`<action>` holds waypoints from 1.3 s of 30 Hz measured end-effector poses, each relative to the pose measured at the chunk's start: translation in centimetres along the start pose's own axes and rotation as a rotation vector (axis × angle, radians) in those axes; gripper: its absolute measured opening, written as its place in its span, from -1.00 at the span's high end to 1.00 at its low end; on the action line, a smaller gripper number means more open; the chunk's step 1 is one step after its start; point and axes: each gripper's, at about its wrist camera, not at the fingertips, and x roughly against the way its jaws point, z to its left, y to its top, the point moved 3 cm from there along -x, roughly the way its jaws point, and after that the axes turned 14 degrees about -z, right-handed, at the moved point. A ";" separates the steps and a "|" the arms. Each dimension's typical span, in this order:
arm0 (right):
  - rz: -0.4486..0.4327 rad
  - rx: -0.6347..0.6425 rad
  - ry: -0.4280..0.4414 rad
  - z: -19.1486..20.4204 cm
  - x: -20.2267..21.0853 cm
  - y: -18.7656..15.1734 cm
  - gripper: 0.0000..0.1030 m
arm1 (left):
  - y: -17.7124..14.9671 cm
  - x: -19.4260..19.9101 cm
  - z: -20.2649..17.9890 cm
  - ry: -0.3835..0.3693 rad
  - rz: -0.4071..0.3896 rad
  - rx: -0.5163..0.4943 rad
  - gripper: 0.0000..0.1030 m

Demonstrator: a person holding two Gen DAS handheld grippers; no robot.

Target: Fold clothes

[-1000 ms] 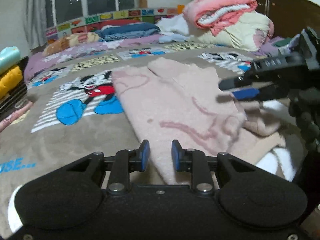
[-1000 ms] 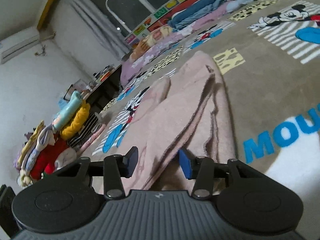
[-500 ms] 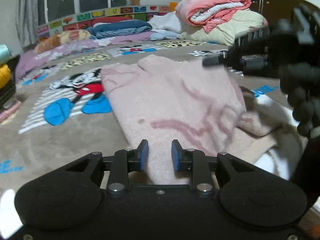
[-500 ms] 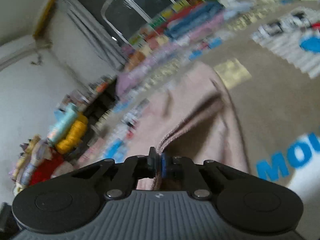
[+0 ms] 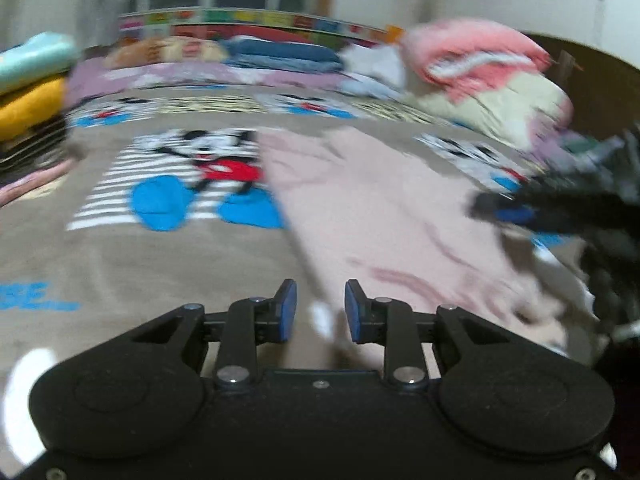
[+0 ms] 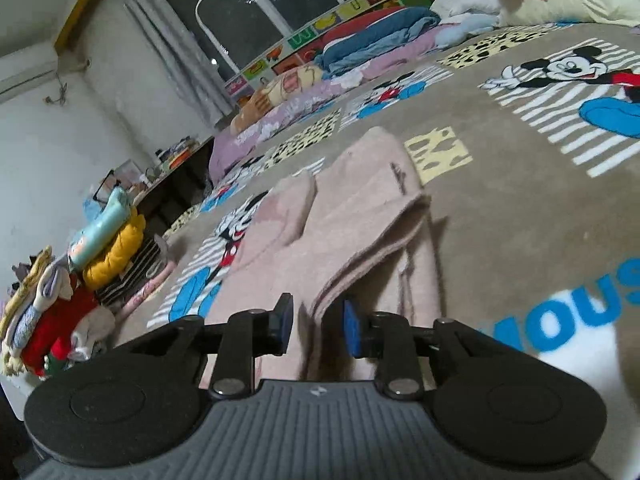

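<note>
Broadly, a brown cartoon-print blanket (image 6: 520, 184) covered the bed, and the pink garment (image 6: 360, 232) lay folded lengthwise on it. Its folded edge ran in between the fingers of the right gripper (image 6: 316, 322), whose jaws had just been opening, pads clear of the cloth. Parted narrowly, the left gripper (image 5: 316, 310) gripped nothing over the garment's near edge.

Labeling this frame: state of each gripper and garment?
left gripper: open, empty, at the pink garment's near edge.
right gripper: jaws just opened; folded edge between the pads, not pinched.
pink garment: partly folded, lying on the blanket.
clothes stack: folded, piled at left.
</note>
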 end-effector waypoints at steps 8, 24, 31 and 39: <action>0.026 0.042 0.026 0.6 -0.8 1.0 0.45 | 0.3 0.3 -1.0 -0.061 -0.027 -0.016 0.53; 0.102 0.090 0.023 0.6 -2.7 2.8 0.84 | 0.4 1.0 1.3 -0.046 -0.029 0.027 -0.15; 0.061 0.143 0.077 2.1 -2.1 4.4 0.85 | 1.1 1.7 -1.2 -0.186 -0.071 0.025 -0.07; 0.185 0.180 -0.016 0.2 -3.8 3.2 0.84 | -1.0 1.6 -7.5 -0.392 -0.030 -0.238 -0.11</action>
